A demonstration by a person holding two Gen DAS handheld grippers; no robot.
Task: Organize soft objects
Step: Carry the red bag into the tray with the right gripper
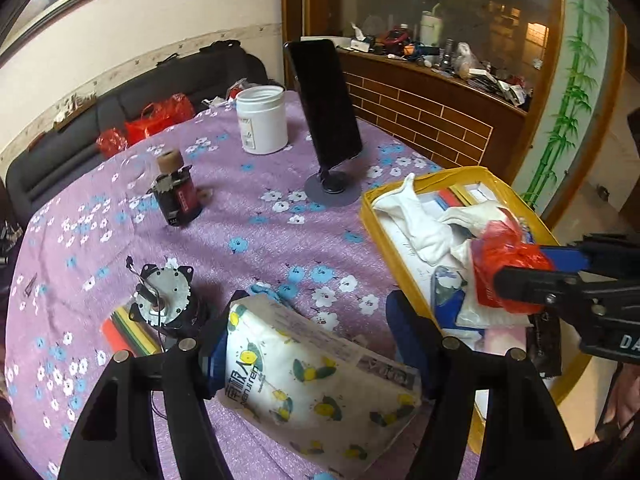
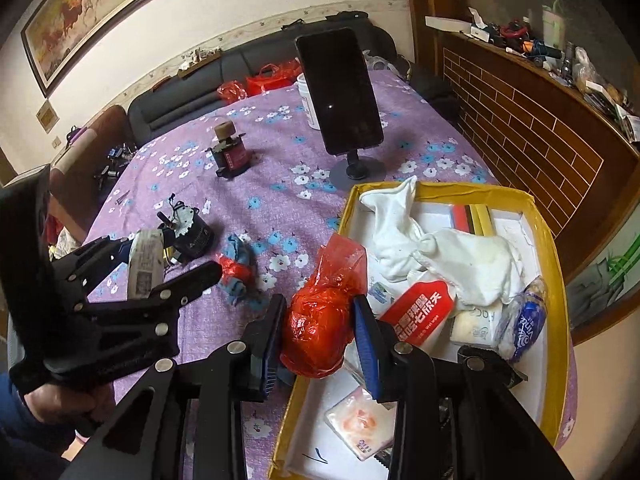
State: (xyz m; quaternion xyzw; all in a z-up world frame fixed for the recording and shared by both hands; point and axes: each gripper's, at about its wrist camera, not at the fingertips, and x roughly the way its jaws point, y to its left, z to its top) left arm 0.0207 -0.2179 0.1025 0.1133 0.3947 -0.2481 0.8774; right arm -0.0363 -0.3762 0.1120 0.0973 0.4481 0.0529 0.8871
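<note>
My left gripper (image 1: 312, 344) is shut on a tissue pack (image 1: 316, 376) printed with lemons, held just above the purple tablecloth; it also shows in the right wrist view (image 2: 146, 264). My right gripper (image 2: 316, 332) is shut on a crumpled red plastic bag (image 2: 320, 320) at the left rim of the yellow box (image 2: 556, 264). The bag also shows in the left wrist view (image 1: 508, 268). In the box lie white cloths (image 2: 440, 248), a red wet-wipe pack (image 2: 420, 316) and small tissue packs. A blue rag (image 2: 238, 268) with a red scrap lies on the cloth.
A phone on a round stand (image 2: 344, 112), a white jar (image 1: 262, 120), two small motors (image 1: 176, 196) (image 1: 164, 296) and coloured strips (image 1: 124, 332) stand on the table (image 1: 256, 232). A dark sofa with red bags sits behind. A wooden counter runs along the right.
</note>
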